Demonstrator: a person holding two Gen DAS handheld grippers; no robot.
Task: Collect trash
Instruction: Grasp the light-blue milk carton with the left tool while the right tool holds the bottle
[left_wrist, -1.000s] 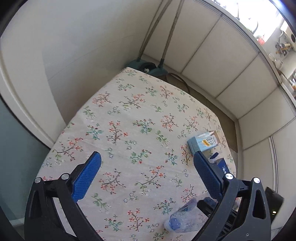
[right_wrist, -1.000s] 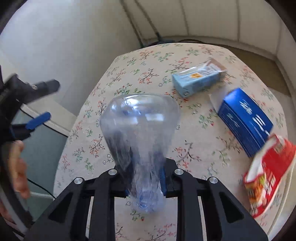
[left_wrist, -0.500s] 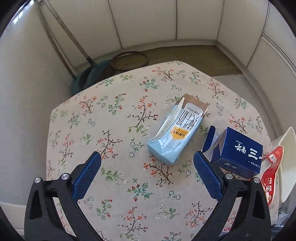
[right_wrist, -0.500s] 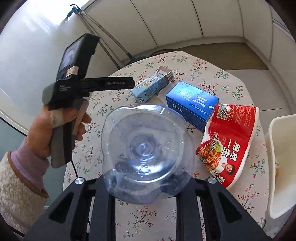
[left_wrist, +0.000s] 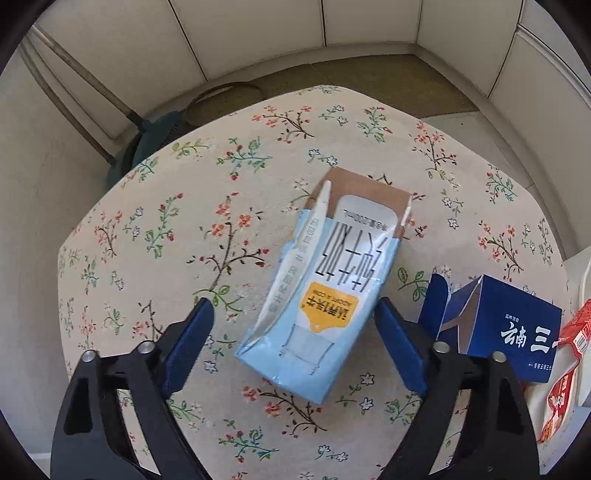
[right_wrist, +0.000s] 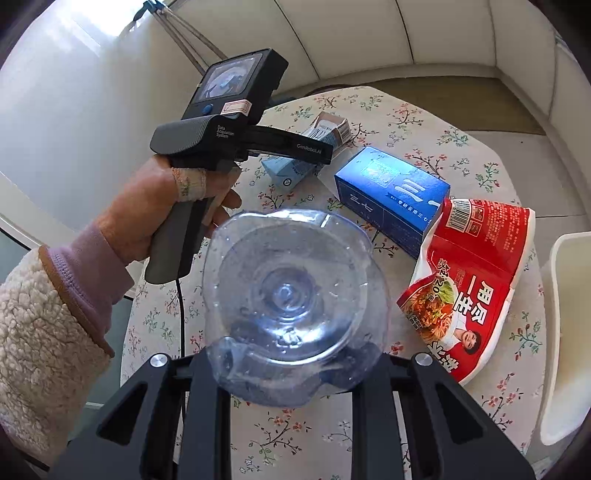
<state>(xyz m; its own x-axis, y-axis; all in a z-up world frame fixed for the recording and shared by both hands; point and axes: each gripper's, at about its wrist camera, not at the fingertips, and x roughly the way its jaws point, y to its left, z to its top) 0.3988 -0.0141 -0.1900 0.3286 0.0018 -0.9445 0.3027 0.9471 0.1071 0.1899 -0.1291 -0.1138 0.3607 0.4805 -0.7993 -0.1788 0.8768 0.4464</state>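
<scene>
Cartons and wrappers litter my floral table (left_wrist: 122, 236). My left gripper (left_wrist: 293, 321) has just been closing, jaws astride the pale-blue milk carton (left_wrist: 325, 291), untouched. My right gripper (right_wrist: 288, 354) clamps a crushed clear bottle (right_wrist: 295, 310). Squeezing the carton's slanted side could skid it away.

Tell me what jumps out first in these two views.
The crushed clear plastic bottle fills the right wrist view, clamped in the right gripper. In the left wrist view a flattened light-blue milk carton lies on the floral tablecloth between the left gripper's closing jaws, not yet pinched. A red noodle packet lies right.
</scene>
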